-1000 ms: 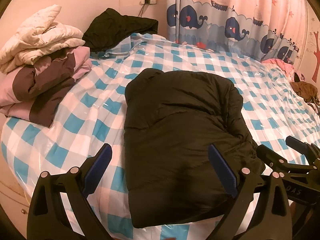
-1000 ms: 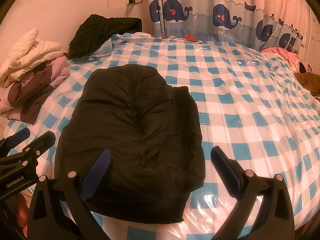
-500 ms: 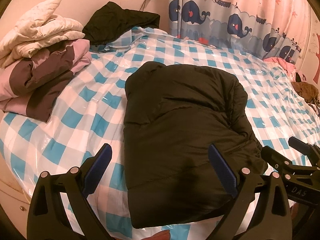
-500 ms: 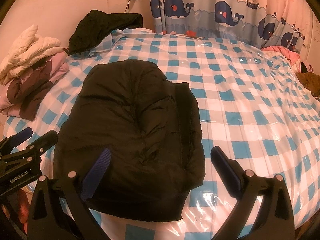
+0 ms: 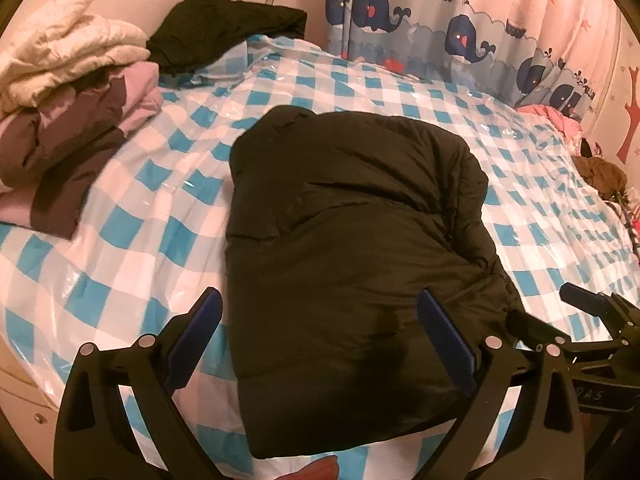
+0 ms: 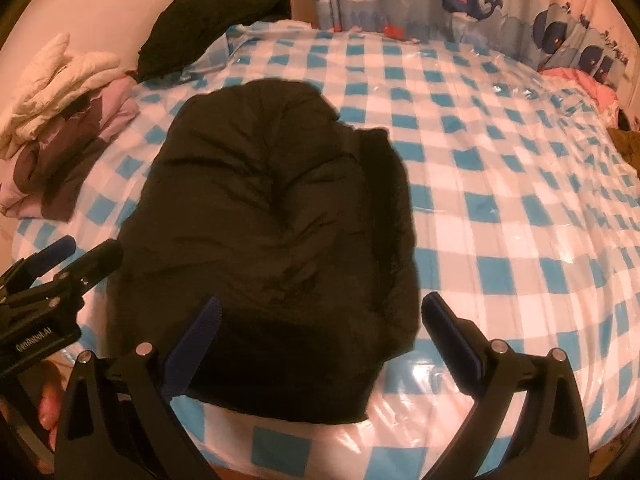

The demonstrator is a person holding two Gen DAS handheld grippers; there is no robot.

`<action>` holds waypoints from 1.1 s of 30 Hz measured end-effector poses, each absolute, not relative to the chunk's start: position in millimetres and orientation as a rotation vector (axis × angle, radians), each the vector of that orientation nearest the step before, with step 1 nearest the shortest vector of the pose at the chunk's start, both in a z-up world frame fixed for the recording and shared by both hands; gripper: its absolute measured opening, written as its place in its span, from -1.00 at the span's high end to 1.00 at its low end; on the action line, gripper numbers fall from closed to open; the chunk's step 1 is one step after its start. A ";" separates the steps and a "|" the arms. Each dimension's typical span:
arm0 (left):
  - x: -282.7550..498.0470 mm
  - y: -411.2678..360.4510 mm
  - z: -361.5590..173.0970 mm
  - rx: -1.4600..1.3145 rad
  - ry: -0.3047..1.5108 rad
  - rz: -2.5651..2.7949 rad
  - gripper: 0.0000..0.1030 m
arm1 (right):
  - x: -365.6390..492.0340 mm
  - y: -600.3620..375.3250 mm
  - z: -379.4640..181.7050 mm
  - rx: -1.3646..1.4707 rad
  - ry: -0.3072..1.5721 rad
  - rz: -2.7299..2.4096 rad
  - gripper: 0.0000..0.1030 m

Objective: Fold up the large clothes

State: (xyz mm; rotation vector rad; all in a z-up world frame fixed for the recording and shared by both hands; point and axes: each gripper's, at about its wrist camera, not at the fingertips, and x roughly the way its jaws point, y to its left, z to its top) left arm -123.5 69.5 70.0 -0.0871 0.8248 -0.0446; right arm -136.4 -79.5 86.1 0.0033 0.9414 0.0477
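A black puffer jacket lies folded into a thick bundle on the blue-and-white checked bed cover. It also shows in the right wrist view. My left gripper is open and empty, held above the jacket's near left part. My right gripper is open and empty, above the jacket's near right corner. Each gripper shows in the other's view: the right one at the right edge, the left one at the left edge.
A stack of folded cream, pink and brown clothes sits at the bed's left edge. A dark garment lies at the far corner by the wall. A whale-print curtain hangs behind. Pink and brown items lie at far right.
Both grippers have moved forward and slightly down toward the jacket, which now looks larger. The jacket has not moved and both grippers stay open.
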 end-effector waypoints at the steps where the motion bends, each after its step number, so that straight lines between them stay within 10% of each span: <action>1: -121.8 70.6 69.1 -0.094 0.833 -0.047 -0.83 | -138.3 -80.2 88.1 -0.012 0.932 0.032 -0.87; 33: -103.6 69.3 52.9 -0.097 0.901 -0.010 -0.83 | -153.4 -89.3 103.7 -0.077 0.856 0.007 -0.87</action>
